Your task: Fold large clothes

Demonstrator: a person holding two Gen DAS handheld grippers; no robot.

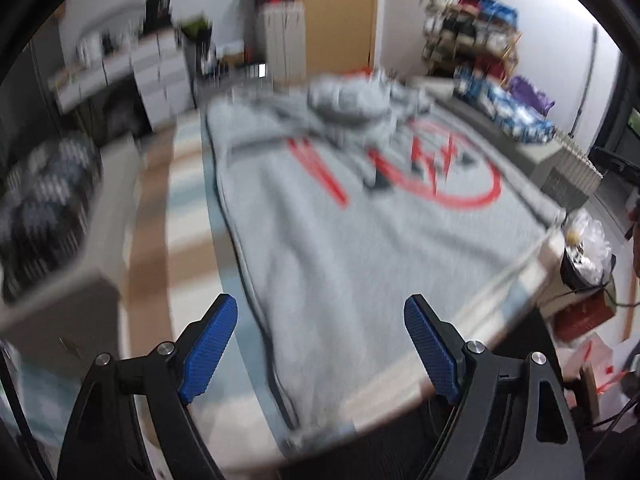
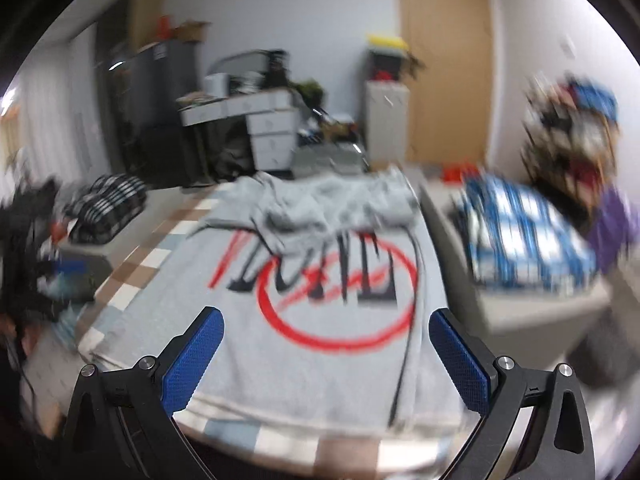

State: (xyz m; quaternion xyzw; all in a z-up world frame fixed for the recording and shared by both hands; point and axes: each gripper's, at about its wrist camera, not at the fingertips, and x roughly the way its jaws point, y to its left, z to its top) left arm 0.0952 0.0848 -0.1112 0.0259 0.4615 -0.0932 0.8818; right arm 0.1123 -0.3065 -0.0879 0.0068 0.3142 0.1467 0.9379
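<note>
A large light-grey sweatshirt with a red circle and dark lettering printed on it [image 1: 360, 248] [image 2: 320, 344] lies spread flat on the checked-cloth tabletop [image 1: 180, 208] [image 2: 132, 264], its far end bunched into a heap. The left gripper [image 1: 320, 344] and right gripper [image 2: 326, 356], both with blue pads, hang wide apart above its near edge, holding nothing

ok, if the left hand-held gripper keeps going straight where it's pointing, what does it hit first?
Probably the grey garment spread flat on the table. The left hand-held gripper is open, empty, angled down at plain fabric short of the red print. Blur leaves depth uncertain.
</note>
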